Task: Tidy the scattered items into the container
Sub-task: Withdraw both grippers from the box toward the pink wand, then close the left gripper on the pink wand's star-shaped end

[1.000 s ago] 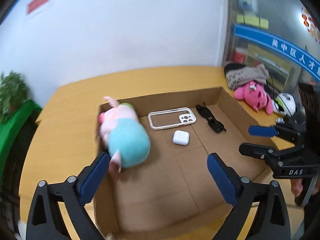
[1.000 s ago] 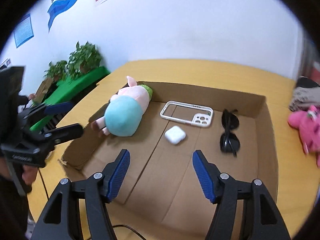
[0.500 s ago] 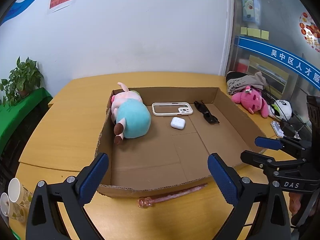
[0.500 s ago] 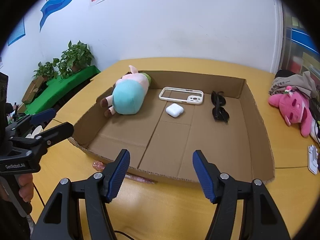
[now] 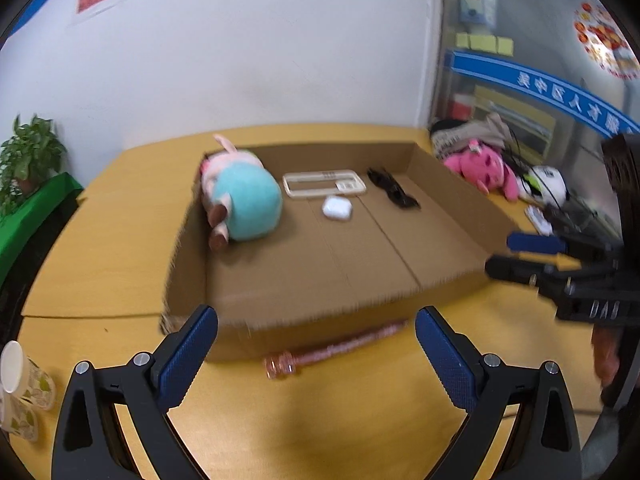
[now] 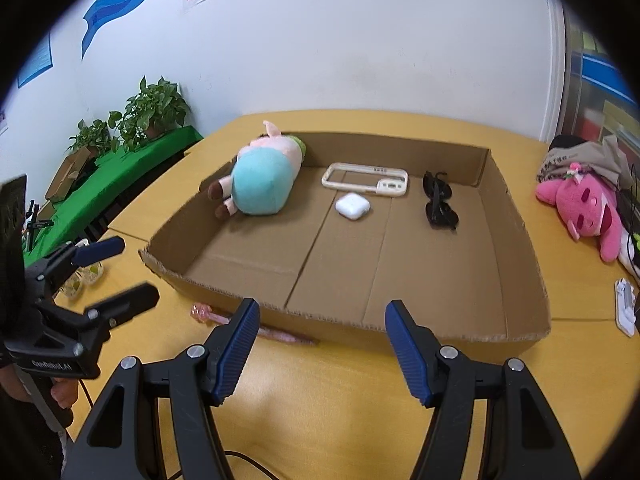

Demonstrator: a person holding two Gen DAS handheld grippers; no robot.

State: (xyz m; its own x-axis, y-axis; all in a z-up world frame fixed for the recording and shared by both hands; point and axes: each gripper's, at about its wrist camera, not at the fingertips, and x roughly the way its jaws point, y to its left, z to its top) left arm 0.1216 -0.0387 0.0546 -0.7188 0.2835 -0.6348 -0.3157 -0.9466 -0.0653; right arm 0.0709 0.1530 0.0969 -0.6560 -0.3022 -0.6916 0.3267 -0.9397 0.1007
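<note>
A shallow cardboard box (image 5: 192,248) (image 6: 524,240) lies on the yellow table. Inside it are a pig plush in a teal dress (image 5: 240,196) (image 6: 260,180), a white phone case (image 5: 324,184) (image 6: 366,180), a white earbud case (image 5: 337,208) (image 6: 352,206) and black sunglasses (image 5: 394,192) (image 6: 438,202). A pink wand-like stick (image 5: 332,350) (image 6: 244,324) rests on the table against the box's near wall. My left gripper (image 5: 316,336) (image 6: 116,268) hangs open just above and in front of that stick. My right gripper (image 6: 322,340) (image 5: 524,254) stands open before the near wall, nothing between its fingers.
A pink plush (image 5: 484,172) (image 6: 584,208), a panda toy (image 5: 546,184) and a bundle of grey cloth (image 6: 580,160) lie right of the box. A small white plastic piece (image 6: 626,306) sits at the right edge. Paper cups (image 5: 20,392) stand at the left. Potted plants (image 6: 156,110) line a green shelf.
Both grippers have pulled back from over the box to in front of its near wall. The pink stick on the table has come into view. Both stay open and empty.
</note>
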